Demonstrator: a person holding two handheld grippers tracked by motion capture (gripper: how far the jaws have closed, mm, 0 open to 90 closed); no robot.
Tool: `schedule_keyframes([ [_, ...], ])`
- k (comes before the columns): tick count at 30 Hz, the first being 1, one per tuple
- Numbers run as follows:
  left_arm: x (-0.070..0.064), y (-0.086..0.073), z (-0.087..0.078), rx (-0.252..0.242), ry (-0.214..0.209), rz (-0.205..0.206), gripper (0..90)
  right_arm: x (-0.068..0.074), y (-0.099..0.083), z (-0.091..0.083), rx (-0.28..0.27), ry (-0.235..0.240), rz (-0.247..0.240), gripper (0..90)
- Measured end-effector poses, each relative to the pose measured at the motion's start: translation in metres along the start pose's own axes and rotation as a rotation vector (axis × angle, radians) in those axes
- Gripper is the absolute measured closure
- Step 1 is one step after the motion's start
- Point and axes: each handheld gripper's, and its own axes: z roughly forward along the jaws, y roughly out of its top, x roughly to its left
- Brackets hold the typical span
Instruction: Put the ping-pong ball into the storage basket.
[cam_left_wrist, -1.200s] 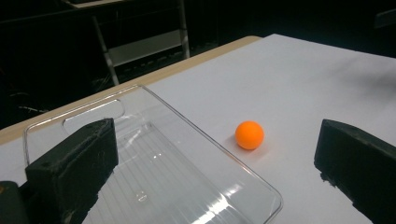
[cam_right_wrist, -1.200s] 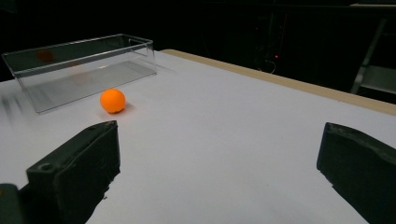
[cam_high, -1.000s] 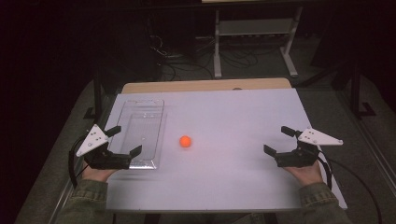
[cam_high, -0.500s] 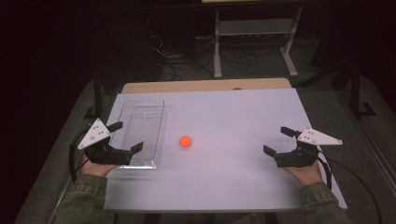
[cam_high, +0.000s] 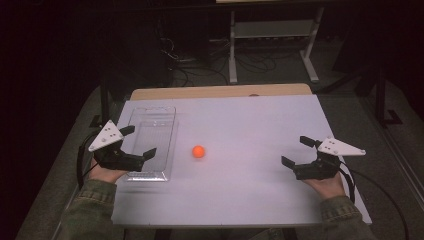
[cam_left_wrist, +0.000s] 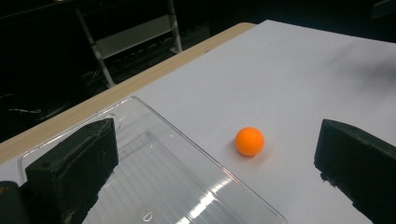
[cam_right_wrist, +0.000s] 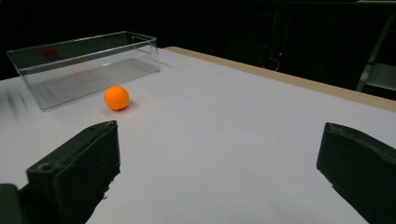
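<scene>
A small orange ball (cam_high: 199, 151) lies on the white tabletop (cam_high: 260, 120), a little left of centre. To its left stands an empty clear plastic box (cam_high: 159, 131), long side running away from me. My left gripper (cam_high: 141, 140) hovers over the box's near left part, open with nothing between its jaws. In the left gripper view the ball (cam_left_wrist: 249, 141) sits just beyond the box's rim (cam_left_wrist: 187, 140), between the spread jaws. My right gripper (cam_high: 293, 150) stands open at the table's right, well apart from the ball. Its own view has the ball (cam_right_wrist: 116, 98) in front of the box (cam_right_wrist: 84, 65).
A wooden strip (cam_high: 220, 91) edges the table's far side. Beyond it, on the dark floor, are a white metal rack (cam_high: 270, 30) and loose cables (cam_high: 185, 65). Broad bare tabletop lies between the ball and the right gripper.
My left gripper has shifted slightly forward over the box's near end. The right gripper, the ball and the box have stayed put.
</scene>
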Motion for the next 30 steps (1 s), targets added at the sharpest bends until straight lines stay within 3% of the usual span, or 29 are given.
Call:
schedule_keyframes([
  [6, 0.001, 0.008, 0.006, 0.018, -0.013, 0.019, 0.0, 0.000, 0.000, 0.000, 0.001, 0.003, 0.002, 0.0],
  [19, 0.004, 0.019, 0.014, 0.039, -0.053, 0.021, 0.0, 0.001, 0.000, 0.000, 0.006, 0.007, 0.002, 0.0],
  [30, 0.005, 0.028, 0.024, 0.078, -0.056, 0.048, 0.0, 0.001, -0.001, 0.001, 0.006, 0.009, 0.002, 0.0],
])
